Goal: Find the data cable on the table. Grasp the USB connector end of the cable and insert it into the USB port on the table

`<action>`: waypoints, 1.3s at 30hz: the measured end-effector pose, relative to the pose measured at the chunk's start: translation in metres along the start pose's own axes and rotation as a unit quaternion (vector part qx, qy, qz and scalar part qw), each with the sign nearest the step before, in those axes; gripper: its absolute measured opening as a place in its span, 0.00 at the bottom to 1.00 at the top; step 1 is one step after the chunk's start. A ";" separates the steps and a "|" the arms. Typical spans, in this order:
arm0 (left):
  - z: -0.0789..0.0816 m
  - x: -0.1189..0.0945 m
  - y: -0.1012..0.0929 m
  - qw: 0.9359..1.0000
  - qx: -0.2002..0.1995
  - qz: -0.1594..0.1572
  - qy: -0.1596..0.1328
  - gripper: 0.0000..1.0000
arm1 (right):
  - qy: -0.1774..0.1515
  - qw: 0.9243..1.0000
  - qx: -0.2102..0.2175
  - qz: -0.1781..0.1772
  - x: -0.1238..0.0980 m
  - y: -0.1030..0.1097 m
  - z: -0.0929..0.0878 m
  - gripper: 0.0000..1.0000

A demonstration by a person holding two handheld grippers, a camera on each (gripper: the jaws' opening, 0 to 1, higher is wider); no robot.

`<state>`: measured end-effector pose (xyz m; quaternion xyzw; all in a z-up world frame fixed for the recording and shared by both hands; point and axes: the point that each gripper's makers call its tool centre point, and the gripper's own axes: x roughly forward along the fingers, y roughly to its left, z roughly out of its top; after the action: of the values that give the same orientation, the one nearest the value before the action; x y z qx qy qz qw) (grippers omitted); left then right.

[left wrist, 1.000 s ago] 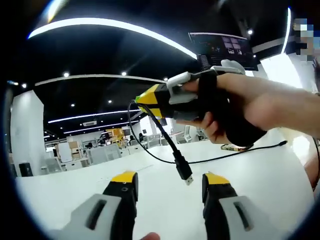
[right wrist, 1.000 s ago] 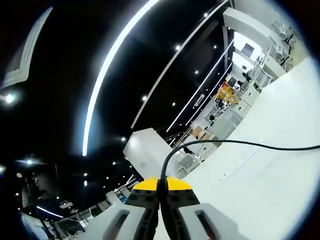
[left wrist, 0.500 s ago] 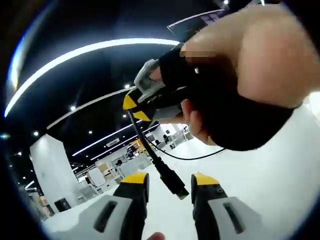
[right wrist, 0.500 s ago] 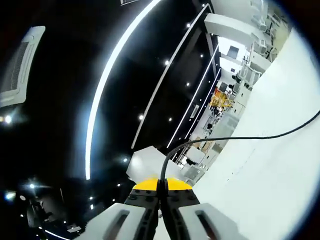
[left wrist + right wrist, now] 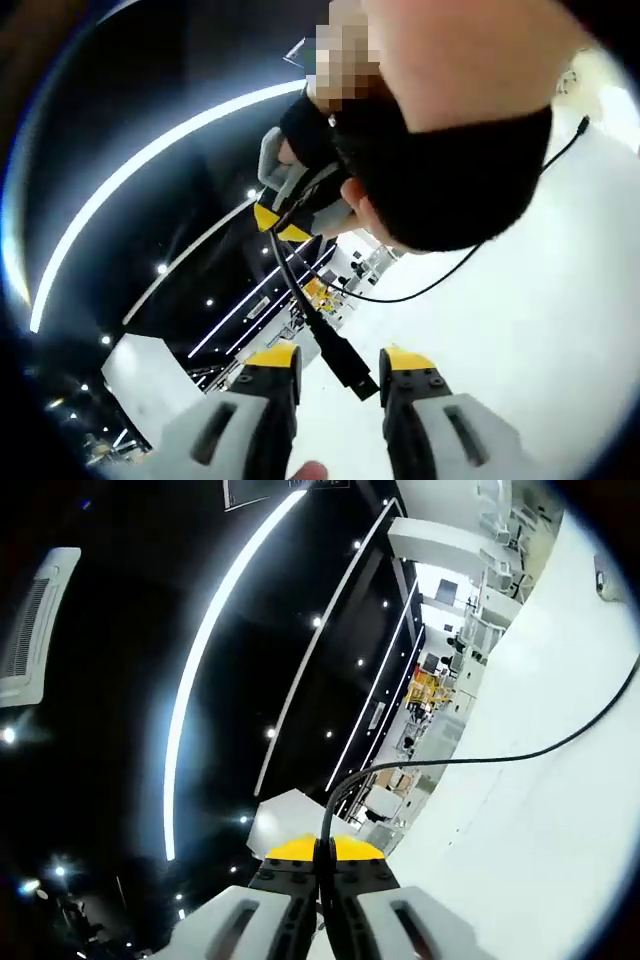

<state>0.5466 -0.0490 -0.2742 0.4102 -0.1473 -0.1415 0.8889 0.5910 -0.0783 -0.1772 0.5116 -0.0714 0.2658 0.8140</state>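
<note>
Your data cable (image 5: 298,288) hangs from the right gripper (image 5: 277,222). Its USB connector (image 5: 345,362) dangles at six o'clock in the left gripper view, between the yellow-tipped jaws of your left gripper (image 5: 338,360). Those jaws stand apart with the connector in the gap; whether either tip touches it, you cannot tell. The right gripper, up at eleven o'clock from the connector, is clamped on the cable, and your hand (image 5: 450,130) wraps its handle toward one o'clock. In the right gripper view the jaws pinch the cable at six o'clock, and the slack arcs toward three o'clock over the white table (image 5: 560,840). A ceiling light strip (image 5: 215,650) glows at ten o'clock.
</note>
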 end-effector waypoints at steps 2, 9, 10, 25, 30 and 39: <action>0.000 -0.001 0.002 1.000 0.017 0.002 -0.003 0.30 | -0.002 1.000 0.000 -0.002 0.000 -0.002 0.002 0.05; 0.004 -0.006 0.004 0.996 0.087 0.010 0.000 0.29 | -0.014 1.000 -0.001 -0.021 -0.001 -0.010 0.007 0.05; 0.004 -0.007 0.005 0.995 0.097 0.012 0.001 0.29 | -0.015 1.000 0.000 -0.023 -0.001 -0.011 0.008 0.05; 0.011 -0.018 0.008 0.985 0.171 0.021 -0.013 0.18 | -0.034 0.999 -0.007 -0.042 -0.011 -0.020 0.020 0.05; 0.014 -0.020 0.017 0.983 0.180 0.030 -0.022 0.14 | -0.041 0.998 0.006 -0.037 -0.016 -0.024 0.024 0.05; 0.017 -0.022 0.023 0.979 0.196 0.039 -0.033 0.13 | -0.056 0.997 0.046 -0.021 -0.028 -0.022 0.020 0.05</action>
<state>0.5229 -0.0382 -0.2485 0.5651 -0.2171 -0.0890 0.7909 0.5814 -0.1137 -0.1961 0.5637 -0.0937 0.2229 0.7898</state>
